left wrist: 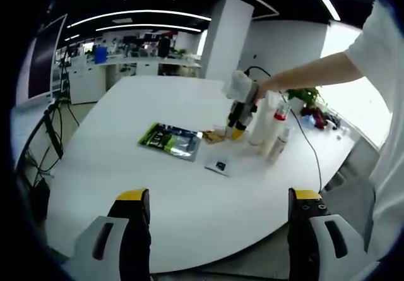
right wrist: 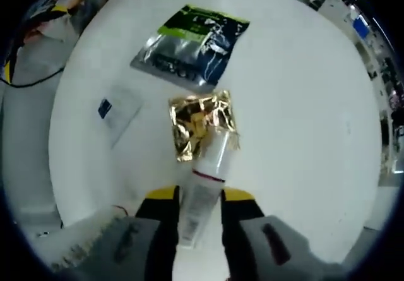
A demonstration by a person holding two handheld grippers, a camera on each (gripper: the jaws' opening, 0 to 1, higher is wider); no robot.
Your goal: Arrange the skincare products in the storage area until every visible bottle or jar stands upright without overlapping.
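My right gripper (right wrist: 199, 200) is shut on a white bottle (right wrist: 213, 160) with a clear cap and a red band; the cap points down at a gold foil pouch (right wrist: 202, 123) on the white table (right wrist: 303, 104). The left gripper view has that gripper (left wrist: 238, 118) at the far side, held by a person's arm, right beside the upright white bottles (left wrist: 262, 123). A slimmer bottle (left wrist: 278, 143) and a red-capped one (left wrist: 282, 109) stand with them. My left gripper (left wrist: 218, 230) hangs open over the table's near edge, holding nothing.
A green-and-silver pouch (left wrist: 170, 141) and a small white sachet (left wrist: 218, 165) lie mid-table, also seen as the pouch (right wrist: 192, 44) and sachet (right wrist: 120, 110). A black cable (left wrist: 309, 148) runs past the bottles. A potted plant (left wrist: 309, 98) stands behind them.
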